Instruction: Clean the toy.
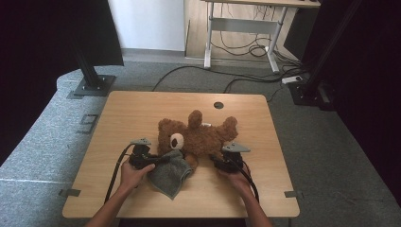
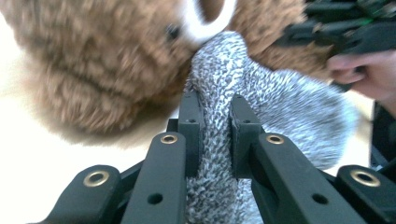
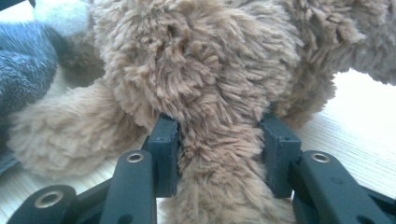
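Note:
A brown teddy bear point(image 1: 198, 135) lies on its back in the middle of the wooden table point(image 1: 132, 109). A grey cloth point(image 1: 171, 175) rests against its head and spreads toward the front edge. My left gripper point(image 1: 163, 160) is shut on a fold of this cloth point(image 2: 280, 102), just under the bear's white muzzle point(image 2: 205, 23). My right gripper point(image 1: 213, 161) is at the bear's lower side. In the right gripper view its jaws point(image 3: 219, 135) stand on either side of one furry limb point(image 3: 210, 154), and the pads touch and squeeze the fur.
A round cable hole point(image 1: 218, 105) sits near the table's far edge. Beyond the table are a black stand base point(image 1: 94, 85), floor cables point(image 1: 246, 78) and a white-legged desk point(image 1: 246, 23). The other hand and its gripper point(image 2: 341, 28) show in the left gripper view.

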